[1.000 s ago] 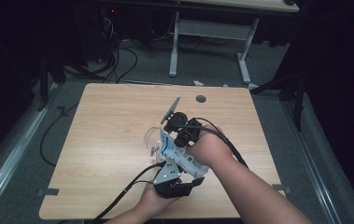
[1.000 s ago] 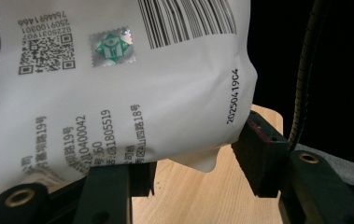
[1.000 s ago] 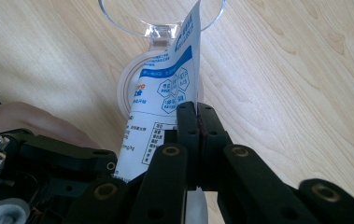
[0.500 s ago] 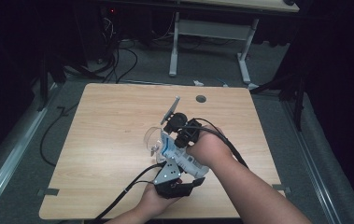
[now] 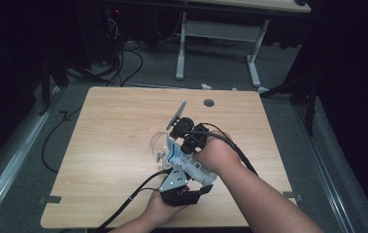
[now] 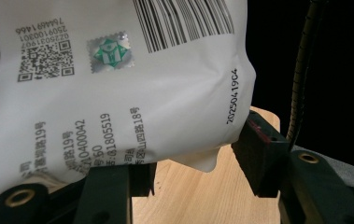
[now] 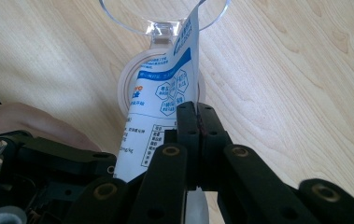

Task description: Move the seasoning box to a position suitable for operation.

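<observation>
Above the wooden table (image 5: 113,145), both grippers (image 7: 195,114) (image 6: 188,163) clamp the white pouch (image 6: 118,84) between them.

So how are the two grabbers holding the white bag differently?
The right gripper has its jaws pinched tight together on a thin edge of the bag, while the left gripper has its jaws wide apart around the bag's fat, puffy part. The right gripper points the bag's end toward the clear glass on the table; the left gripper supports the bag from below. Both have black jaws and hold the same bag.
</observation>
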Tool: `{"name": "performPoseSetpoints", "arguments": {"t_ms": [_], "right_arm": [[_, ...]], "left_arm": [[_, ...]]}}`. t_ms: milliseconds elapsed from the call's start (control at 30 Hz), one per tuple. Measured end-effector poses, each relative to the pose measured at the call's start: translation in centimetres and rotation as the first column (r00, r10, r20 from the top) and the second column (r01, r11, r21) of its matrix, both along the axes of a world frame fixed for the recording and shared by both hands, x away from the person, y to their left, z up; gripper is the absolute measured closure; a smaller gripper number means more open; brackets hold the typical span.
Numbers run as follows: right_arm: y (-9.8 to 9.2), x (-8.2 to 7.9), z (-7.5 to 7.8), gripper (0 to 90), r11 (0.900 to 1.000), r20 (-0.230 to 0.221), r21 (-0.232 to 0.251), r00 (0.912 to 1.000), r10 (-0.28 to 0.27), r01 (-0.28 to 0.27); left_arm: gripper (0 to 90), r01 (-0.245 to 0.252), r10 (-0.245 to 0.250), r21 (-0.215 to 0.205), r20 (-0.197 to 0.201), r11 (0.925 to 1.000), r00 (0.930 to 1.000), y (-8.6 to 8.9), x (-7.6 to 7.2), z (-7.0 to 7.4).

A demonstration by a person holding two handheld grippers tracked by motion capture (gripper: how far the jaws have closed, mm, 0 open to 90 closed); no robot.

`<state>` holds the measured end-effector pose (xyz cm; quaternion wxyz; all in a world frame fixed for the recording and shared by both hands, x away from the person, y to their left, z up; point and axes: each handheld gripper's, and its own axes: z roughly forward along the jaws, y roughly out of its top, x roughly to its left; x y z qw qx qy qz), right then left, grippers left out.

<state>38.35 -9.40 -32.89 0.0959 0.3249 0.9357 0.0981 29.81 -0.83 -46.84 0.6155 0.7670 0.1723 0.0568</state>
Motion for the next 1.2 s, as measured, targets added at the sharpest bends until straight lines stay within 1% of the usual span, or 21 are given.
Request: {"name": "performPoseSetpoints", "arguments": {"t_ms": [467, 733, 900, 1000, 1067, 1200], "right_arm": [[-0.14, -0.07, 0.13, 90.0, 1.000, 0.001, 0.006, 1.0000, 0.002, -0.002], [-0.34, -0.17, 0.18, 90.0, 1.000, 0.002, 0.007, 1.0000, -0.003, 0.003], [-0.41, -0.18, 0.04, 90.0, 1.000, 0.003, 0.016, 1.0000, -0.002, 0.002], [-0.45, -0.22, 0.00, 90.0, 1.000, 0.005, 0.019, 1.0000, 0.000, 0.000], [-0.55, -0.31, -0.03, 90.0, 1.000, 0.001, 0.020, 1.0000, -0.002, 0.002], [-0.66, -0.42, -0.15, 90.0, 1.000, -0.002, 0.023, 1.0000, -0.006, 0.006]], "left_arm": [[52.7, 0.002, -0.002, -0.009, 0.002, 1.0000, 1.0000, -0.05, -0.13, 0.06], [52.8, 0.010, -0.011, 0.016, 0.021, 0.9998, 0.9997, 0.06, -0.08, -0.07], [52.8, 0.009, -0.009, 0.019, 0.024, 0.9998, 0.9997, 0.07, -0.11, -0.19], [52.8, 0.010, -0.011, 0.030, 0.032, 0.9995, 0.9994, 0.10, -0.12, -0.27], [52.8, 0.012, -0.014, 0.040, 0.038, 0.9991, 0.9992, 0.08, -0.21, -0.38], [52.7, 0.015, -0.016, 0.046, 0.040, 0.9988, 0.9990, 0.08, -0.31, -0.46]]}}
